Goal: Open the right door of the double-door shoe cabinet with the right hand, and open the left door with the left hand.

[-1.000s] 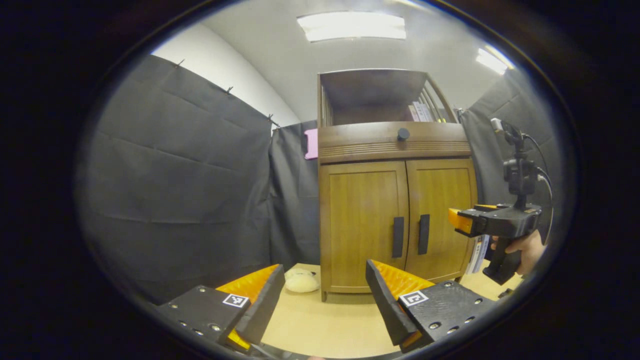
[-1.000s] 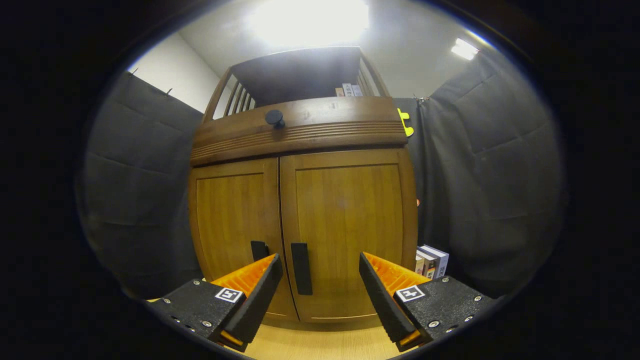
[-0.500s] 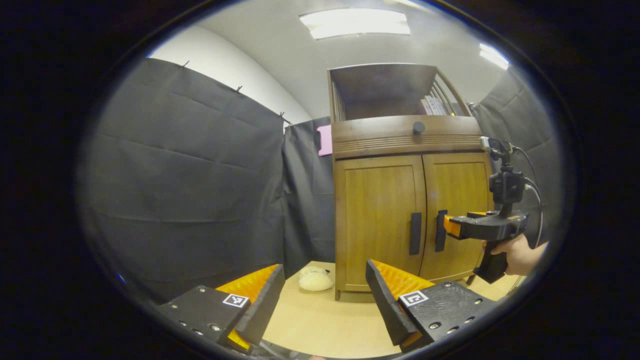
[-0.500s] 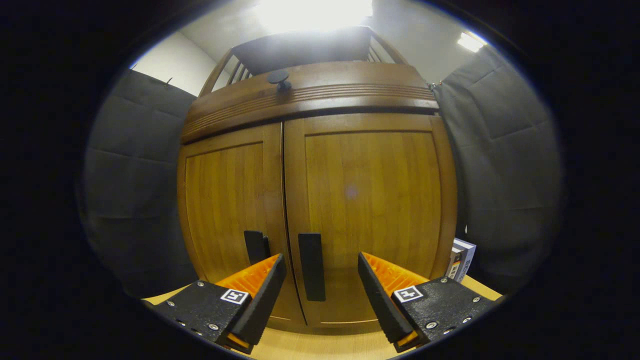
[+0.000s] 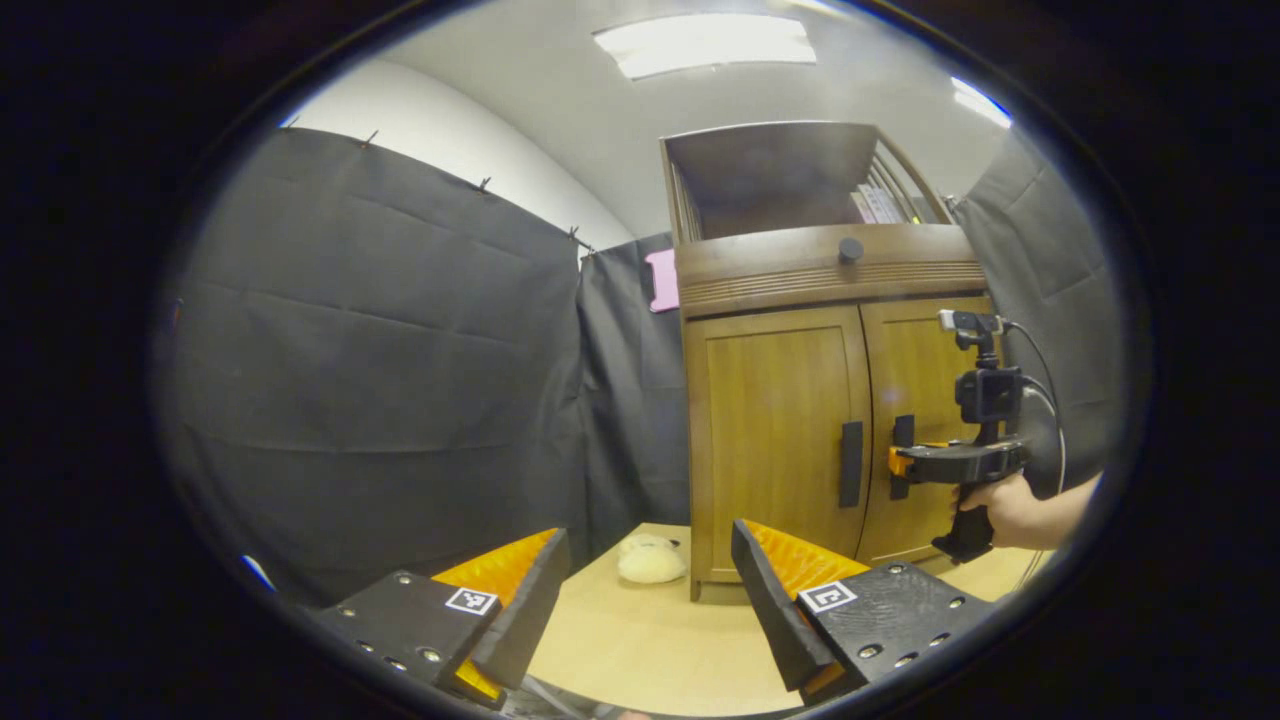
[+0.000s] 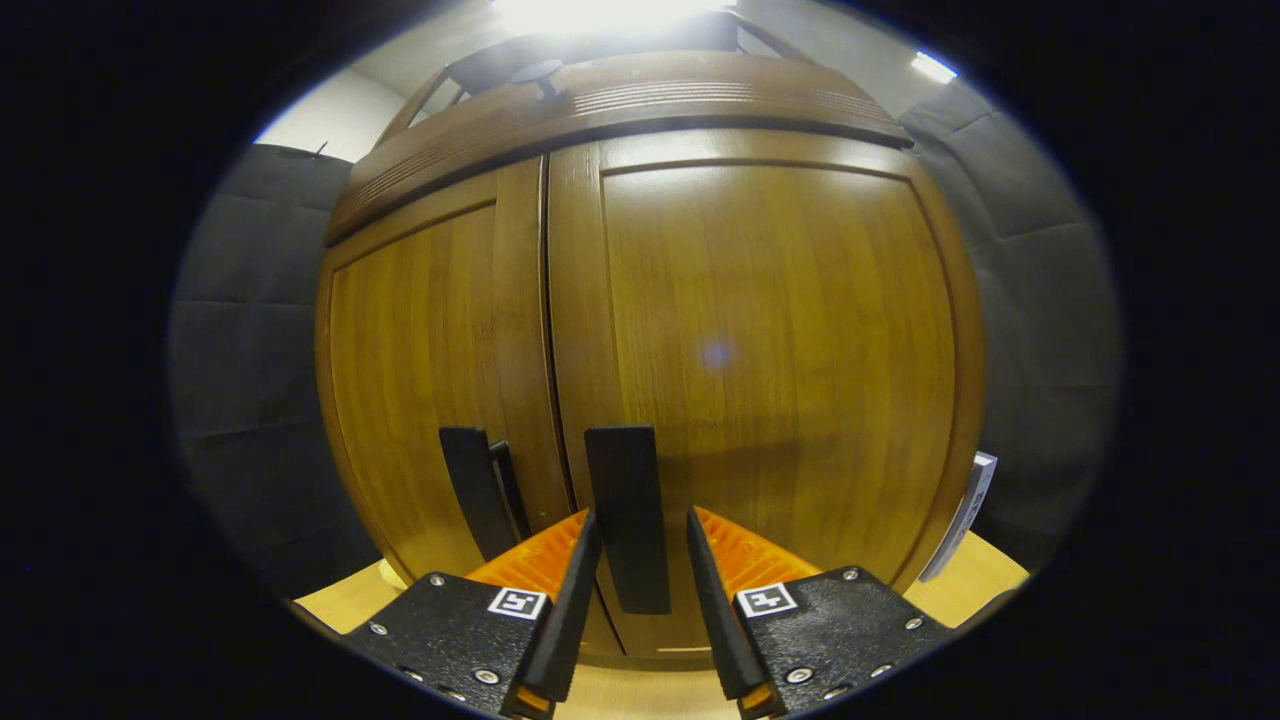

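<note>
Right gripper (image 6: 637,560) straddles the right door handle (image 6: 627,515), fingers not visibly pressing; a loose pinch could slip off; left gripper (image 5: 640,590) gapes idle.

In the left gripper view, the shoe cabinet (image 5: 800,400) stands right of centre on the floor (image 5: 650,640), its left door (image 5: 775,440) beside its right door (image 5: 915,400). The left handle (image 5: 851,463) and right handle (image 5: 902,458) flank the seam. The right gripper (image 5: 895,464) is at the right handle, with a hand (image 5: 1005,505) behind it at the right edge. A soft lump (image 5: 650,562) lies on the floor left of the cabinet's base. The left gripper (image 5: 645,590) sits at bottom centre. In the right gripper view, the right handle (image 6: 628,515) stands between that gripper's fingers (image 6: 570,610) at bottom centre.
</note>
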Motion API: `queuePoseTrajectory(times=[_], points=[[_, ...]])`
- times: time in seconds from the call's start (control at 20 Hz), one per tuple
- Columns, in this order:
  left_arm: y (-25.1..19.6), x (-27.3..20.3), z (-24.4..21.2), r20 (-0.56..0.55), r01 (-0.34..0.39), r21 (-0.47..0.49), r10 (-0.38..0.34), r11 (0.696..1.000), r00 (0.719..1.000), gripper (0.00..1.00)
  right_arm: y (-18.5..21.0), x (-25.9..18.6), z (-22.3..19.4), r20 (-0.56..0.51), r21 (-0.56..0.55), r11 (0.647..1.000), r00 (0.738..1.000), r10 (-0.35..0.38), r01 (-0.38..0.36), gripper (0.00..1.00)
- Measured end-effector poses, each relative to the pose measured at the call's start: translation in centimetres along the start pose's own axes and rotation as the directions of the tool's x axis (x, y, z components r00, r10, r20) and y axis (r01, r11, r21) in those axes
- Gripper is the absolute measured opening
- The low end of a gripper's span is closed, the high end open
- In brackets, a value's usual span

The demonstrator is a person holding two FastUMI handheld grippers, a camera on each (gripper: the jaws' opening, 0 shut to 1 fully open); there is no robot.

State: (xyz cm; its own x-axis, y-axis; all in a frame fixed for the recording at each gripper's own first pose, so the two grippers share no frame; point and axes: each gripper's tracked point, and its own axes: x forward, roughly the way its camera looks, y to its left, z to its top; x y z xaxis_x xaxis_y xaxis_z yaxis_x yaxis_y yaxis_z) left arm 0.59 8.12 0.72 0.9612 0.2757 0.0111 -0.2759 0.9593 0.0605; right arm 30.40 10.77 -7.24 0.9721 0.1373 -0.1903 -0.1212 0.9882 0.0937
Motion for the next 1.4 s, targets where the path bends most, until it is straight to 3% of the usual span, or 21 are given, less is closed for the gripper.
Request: queuePoseTrajectory(times=[0.05, 0.1, 0.15, 0.35, 1.25, 1.3, 1.4], points=[[0.0, 0.0, 0.0, -0.003, 0.002, 0.002, -0.002, 1.000, 1.000, 0.93, 0.0, 0.4, -0.2, -0.005, 0.002, 1.000, 1.000, 0.006, -0.006, 0.52], [0.0, 0.0, 0.0, -0.003, 0.004, 0.004, -0.004, 1.000, 1.000, 0.99, 0.0, 0.7, -0.2, -0.008, 0.013, 1.000, 1.000, 0.009, -0.009, 0.51], [0.0, 0.0, 0.0, -0.002, 0.006, 0.006, -0.006, 1.000, 1.000, 0.99, 0.1, 0.8, -0.1, 0.003, 0.023, 1.000, 1.000, 0.007, -0.007, 0.37], [-0.1, 0.0, 0.1, 0.008, 0.016, -0.001, -0.016, 1.000, 1.000, 0.99, 0.2, 0.0, -0.3, -0.015, 0.004, 1.000, 1.000, 0.019, -0.019, 0.26], [-1.1, -0.5, 0.5, 0.036, 0.121, 0.004, -0.121, 0.993, 0.992, 0.99, 0.1, -1.0, 0.4, 0.007, 0.018, 0.999, 1.000, 0.028, -0.029, 0.28], [-1.2, -0.6, 0.6, 0.039, 0.128, 0.003, -0.128, 0.992, 0.991, 0.93, 0.1, -1.0, 0.4, 0.009, 0.017, 0.999, 1.000, 0.029, -0.029, 0.27], [-1.3, -0.7, 0.6, 0.039, 0.144, 0.000, -0.144, 0.990, 0.989, 0.93, 0.1, -0.9, 0.4, 0.011, 0.014, 0.999, 1.000, 0.028, -0.028, 0.27]])
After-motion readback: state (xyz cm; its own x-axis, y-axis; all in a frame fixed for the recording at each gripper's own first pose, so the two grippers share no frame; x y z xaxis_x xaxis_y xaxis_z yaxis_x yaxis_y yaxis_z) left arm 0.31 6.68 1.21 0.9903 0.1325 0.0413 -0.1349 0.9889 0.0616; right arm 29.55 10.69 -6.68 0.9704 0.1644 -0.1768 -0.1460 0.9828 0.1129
